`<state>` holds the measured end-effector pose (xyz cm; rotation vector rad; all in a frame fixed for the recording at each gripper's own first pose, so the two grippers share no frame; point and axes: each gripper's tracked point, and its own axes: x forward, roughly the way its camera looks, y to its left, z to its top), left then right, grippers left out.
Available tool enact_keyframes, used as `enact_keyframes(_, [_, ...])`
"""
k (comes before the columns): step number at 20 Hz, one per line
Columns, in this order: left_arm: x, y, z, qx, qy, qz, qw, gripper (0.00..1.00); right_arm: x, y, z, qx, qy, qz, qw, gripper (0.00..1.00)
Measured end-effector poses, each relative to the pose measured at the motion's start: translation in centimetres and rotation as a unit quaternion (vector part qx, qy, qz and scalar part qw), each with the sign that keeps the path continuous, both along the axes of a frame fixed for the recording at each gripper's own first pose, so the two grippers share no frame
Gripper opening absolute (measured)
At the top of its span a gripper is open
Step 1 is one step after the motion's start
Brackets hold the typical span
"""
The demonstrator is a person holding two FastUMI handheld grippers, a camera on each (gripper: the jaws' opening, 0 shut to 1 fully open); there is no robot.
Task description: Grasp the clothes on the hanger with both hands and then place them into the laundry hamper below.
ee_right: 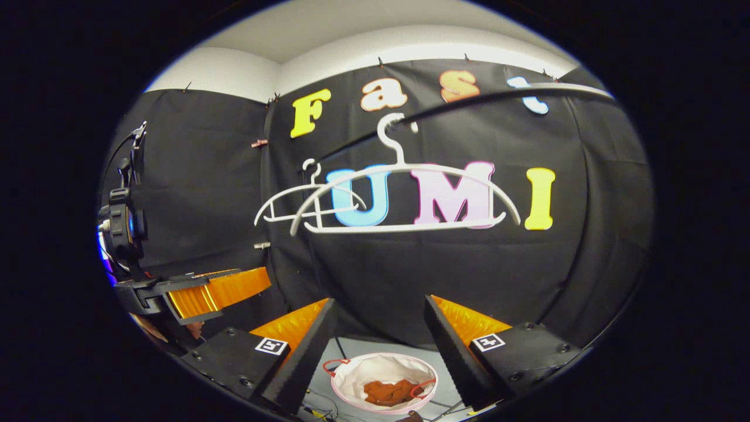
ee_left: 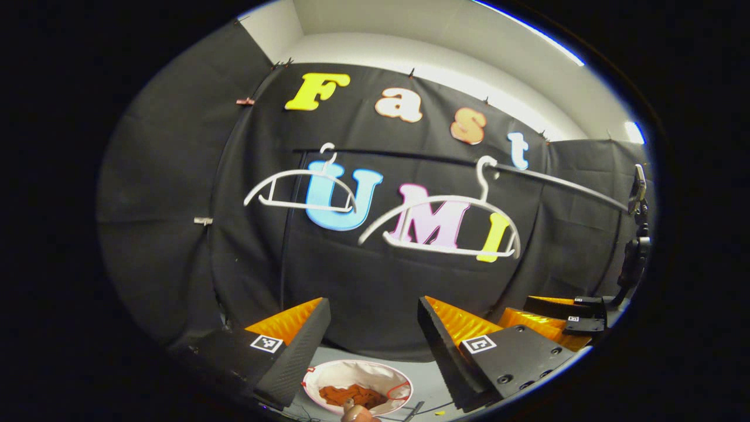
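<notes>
Both hand-held grippers (ee_left: 373,328) (ee_right: 379,328) wide, rust clothes (ee_right: 391,391) seemingly crumpled in hamper (ee_right: 384,356), hangers (ee_right: 404,202) bare

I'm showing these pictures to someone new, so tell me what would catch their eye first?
Probably the two bare white hangers on the dark rail against the black cloth wall, the nearer hanger and the farther hanger behind it. Next, down between the open fingers of the right tool, the white laundry hamper on the floor with rust-orange clothes already inside. In the left gripper view, the open left tool frames that hamper too.
</notes>
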<state>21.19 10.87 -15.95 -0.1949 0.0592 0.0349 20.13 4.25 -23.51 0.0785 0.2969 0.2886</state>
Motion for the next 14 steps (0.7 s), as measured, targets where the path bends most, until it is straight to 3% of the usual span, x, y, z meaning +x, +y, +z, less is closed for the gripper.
enact_keyframes(5, [-5.3,-0.6,7.0,0.065,-0.058,-0.023,0.996,0.95,-3.7,0.9,9.3,0.023,-0.108,-0.035,0.993,1.00])
enact_keyframes(6, [-6.1,-0.8,8.0,0.070,-0.068,-0.027,0.995,0.92,-4.4,1.0,10.9,0.024,-0.123,-0.038,0.991,0.98])
enact_keyframes(9, [-8.5,-2.2,10.6,0.086,-0.075,-0.046,0.992,0.92,-6.0,0.8,13.8,0.005,-0.152,-0.052,0.987,0.97])
enact_keyframes(14, [-11.0,-2.7,14.1,0.078,-0.099,-0.041,0.991,0.92,-9.0,0.4,17.8,-0.003,-0.185,-0.066,0.981,0.97])
